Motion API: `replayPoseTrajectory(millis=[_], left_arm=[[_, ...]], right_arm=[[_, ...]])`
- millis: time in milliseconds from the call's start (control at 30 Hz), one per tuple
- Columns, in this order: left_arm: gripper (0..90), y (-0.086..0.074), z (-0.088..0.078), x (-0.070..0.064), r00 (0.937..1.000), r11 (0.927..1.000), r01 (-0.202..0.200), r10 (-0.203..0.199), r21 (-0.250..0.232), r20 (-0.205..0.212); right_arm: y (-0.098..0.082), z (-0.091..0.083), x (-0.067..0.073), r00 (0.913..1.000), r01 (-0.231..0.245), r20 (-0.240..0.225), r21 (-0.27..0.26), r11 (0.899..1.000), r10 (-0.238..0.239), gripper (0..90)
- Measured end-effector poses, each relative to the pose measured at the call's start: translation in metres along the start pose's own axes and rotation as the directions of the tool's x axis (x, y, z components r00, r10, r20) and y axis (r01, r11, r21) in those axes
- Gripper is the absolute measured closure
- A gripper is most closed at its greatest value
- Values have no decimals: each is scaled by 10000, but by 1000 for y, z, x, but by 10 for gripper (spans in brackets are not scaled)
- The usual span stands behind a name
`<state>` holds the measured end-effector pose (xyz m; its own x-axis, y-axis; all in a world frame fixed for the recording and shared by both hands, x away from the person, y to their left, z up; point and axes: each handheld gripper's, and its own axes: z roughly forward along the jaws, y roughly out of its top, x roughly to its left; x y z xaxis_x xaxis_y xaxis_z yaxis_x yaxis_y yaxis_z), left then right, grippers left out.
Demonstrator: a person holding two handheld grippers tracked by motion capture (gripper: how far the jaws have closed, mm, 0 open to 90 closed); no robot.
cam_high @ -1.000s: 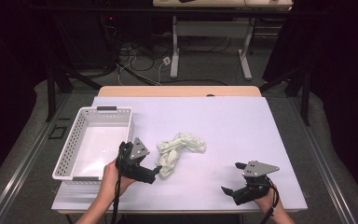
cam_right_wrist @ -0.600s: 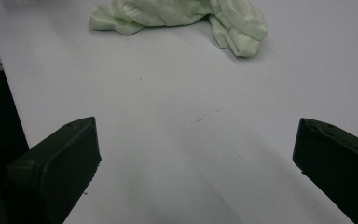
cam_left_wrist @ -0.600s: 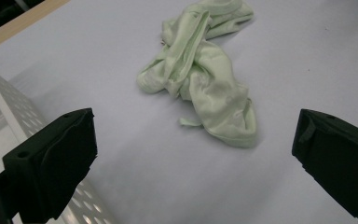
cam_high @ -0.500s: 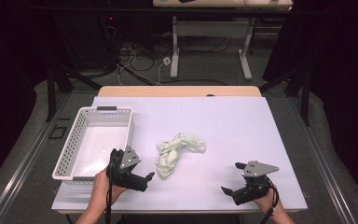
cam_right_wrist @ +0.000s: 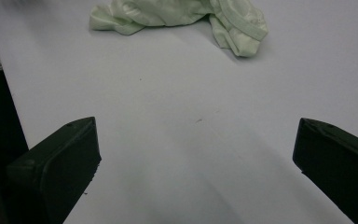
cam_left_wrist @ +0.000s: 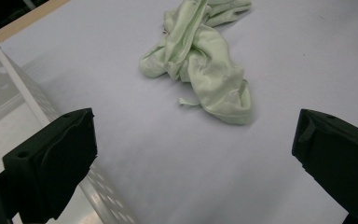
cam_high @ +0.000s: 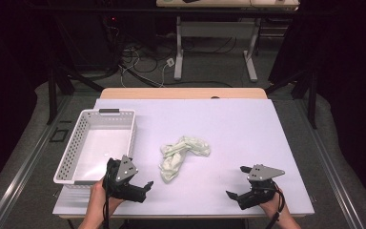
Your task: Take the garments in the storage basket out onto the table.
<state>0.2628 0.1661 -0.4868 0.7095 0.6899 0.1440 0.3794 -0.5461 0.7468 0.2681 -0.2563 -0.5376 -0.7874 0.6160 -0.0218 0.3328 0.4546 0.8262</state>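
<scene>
High view: pale green cloth [cam_high: 183, 153] mid-counter, long axis diagonal, nearer left gripper [cam_high: 140, 189] than right gripper [cam_high: 234, 197].
Left gripper view: jaws apart, cloth ahead.
Right gripper view: jaws apart, cloth far ahead.

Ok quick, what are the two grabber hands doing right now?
Left gripper: open, holding nothing, near the green cloth.
Right gripper: open, holding nothing.

basket [cam_high: 74, 149] left, cloth [cam_high: 181, 155] centre (on table [cam_high: 248, 129])
</scene>
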Motion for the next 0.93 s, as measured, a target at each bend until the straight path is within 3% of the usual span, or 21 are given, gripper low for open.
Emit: replayPoseTrajectory(millis=[233, 300, 500, 733, 933], left_arm=[[3, -6, -6, -1, 9999, 9999, -150, 150, -24, -61], [3, -9, -7, -3, 10000, 10000, 65, -65, -62, -40], [3, -16, -15, -5, 9999, 9998, -119, 118, -133, -69], [3, -28, -22, -10, 9999, 9995, 90, -93, -298, -72], [3, -25, -18, -11, 9994, 9976, 340, -342, -597, -19]], right_arm=[[0, 1, -1, 10000, 16, -17, -4, 10000, -16, 0], [0, 1, -1, 10000, 36, -32, -6, 10000, -36, 0], [0, 0, 0, 10000, -48, 1, -52, 10000, 48, 0], [0, 1, -1, 10000, -16, -3, -82, 10000, 16, 0], [-1, 0, -3, 9999, -157, 56, -68, 9999, 157, 0]])
